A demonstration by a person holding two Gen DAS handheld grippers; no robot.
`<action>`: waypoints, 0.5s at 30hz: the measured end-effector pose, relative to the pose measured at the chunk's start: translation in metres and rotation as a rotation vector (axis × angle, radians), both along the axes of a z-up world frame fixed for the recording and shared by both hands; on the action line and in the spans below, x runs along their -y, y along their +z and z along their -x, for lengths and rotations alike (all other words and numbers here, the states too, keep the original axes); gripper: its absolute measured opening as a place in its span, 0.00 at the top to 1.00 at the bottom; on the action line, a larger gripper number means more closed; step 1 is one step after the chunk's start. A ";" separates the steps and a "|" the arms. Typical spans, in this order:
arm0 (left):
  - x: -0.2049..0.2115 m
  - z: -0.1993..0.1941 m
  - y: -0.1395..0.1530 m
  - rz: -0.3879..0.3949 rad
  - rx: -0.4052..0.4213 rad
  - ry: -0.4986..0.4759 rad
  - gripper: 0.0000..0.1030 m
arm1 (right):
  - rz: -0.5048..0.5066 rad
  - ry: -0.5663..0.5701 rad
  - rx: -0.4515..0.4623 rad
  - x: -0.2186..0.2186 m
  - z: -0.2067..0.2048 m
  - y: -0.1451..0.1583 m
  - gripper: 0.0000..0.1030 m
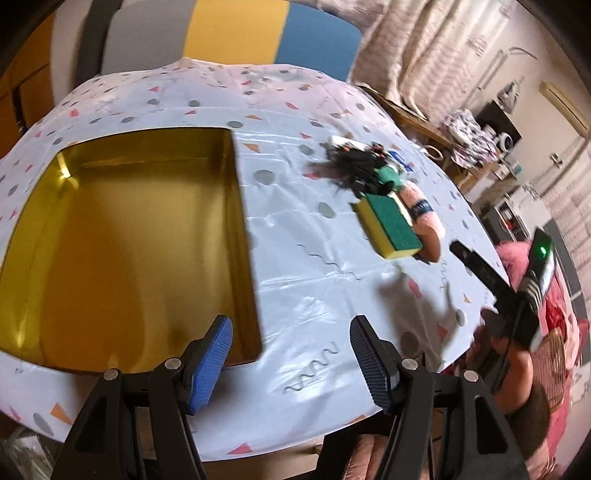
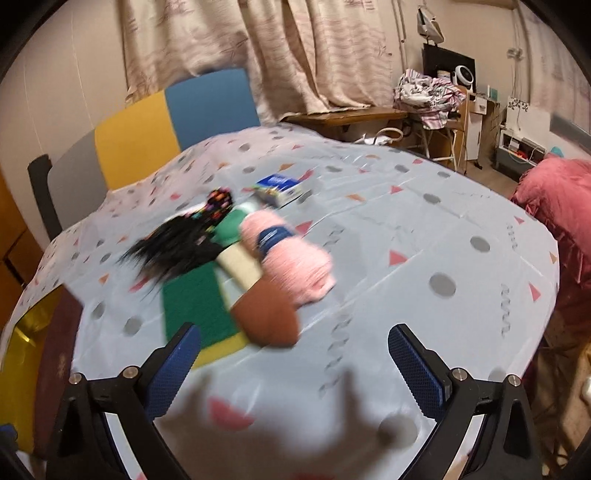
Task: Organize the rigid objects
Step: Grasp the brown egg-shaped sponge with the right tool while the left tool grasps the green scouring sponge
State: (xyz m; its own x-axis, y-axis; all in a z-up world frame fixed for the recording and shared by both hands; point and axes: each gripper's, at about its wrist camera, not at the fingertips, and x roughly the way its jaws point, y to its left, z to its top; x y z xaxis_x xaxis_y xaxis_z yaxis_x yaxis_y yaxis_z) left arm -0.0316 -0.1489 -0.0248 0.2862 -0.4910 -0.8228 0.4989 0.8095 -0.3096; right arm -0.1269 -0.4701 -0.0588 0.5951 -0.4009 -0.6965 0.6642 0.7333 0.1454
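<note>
A pile of objects lies on the patterned tablecloth: a yellow and green sponge [image 1: 391,229] [image 2: 199,306], a pink yarn skein [image 1: 424,218] [image 2: 291,258], a brown wooden spoon [image 2: 266,317], a black hair tuft [image 1: 351,166] [image 2: 173,247] and a blue and white box [image 2: 282,186]. An open gold tin [image 1: 236,206] stands empty to the left of them. My left gripper [image 1: 291,365] is open over the cloth at the tin's near right corner. My right gripper [image 2: 299,369] is open just short of the spoon and sponge, with nothing between its pads. Motion blurs the pile.
A yellow and blue chair back [image 1: 266,29] stands behind the table. A person's hand [image 1: 517,354] holds the right gripper past the table's right edge, beside pink fabric [image 2: 561,206]. Curtains, a desk and shelves fill the far side of the room.
</note>
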 end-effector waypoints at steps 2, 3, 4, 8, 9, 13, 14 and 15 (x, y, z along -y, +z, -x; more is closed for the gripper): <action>0.007 0.000 -0.004 0.022 -0.025 -0.019 0.35 | 0.013 0.011 0.000 0.010 -0.007 -0.003 0.03; 0.011 -0.001 -0.005 0.029 -0.037 -0.020 0.35 | 0.006 0.027 -0.003 0.015 -0.012 -0.006 0.06; 0.014 -0.001 -0.006 0.032 -0.045 -0.025 0.35 | -0.007 0.043 -0.011 0.018 -0.016 -0.008 0.12; 0.026 -0.001 -0.010 0.030 -0.068 -0.063 0.33 | -0.066 0.110 -0.069 0.024 -0.032 -0.024 0.33; 0.029 -0.001 -0.011 0.031 -0.076 -0.071 0.32 | -0.100 0.128 -0.059 0.024 -0.034 -0.029 0.36; 0.041 -0.002 -0.012 0.030 -0.084 -0.085 0.29 | -0.164 0.164 0.010 0.027 -0.035 -0.038 0.36; 0.046 -0.003 -0.012 0.026 -0.079 -0.088 0.28 | -0.181 0.187 0.033 0.027 -0.037 -0.039 0.36; 0.050 -0.003 -0.012 0.024 -0.078 -0.091 0.27 | -0.195 0.205 0.045 0.027 -0.039 -0.041 0.36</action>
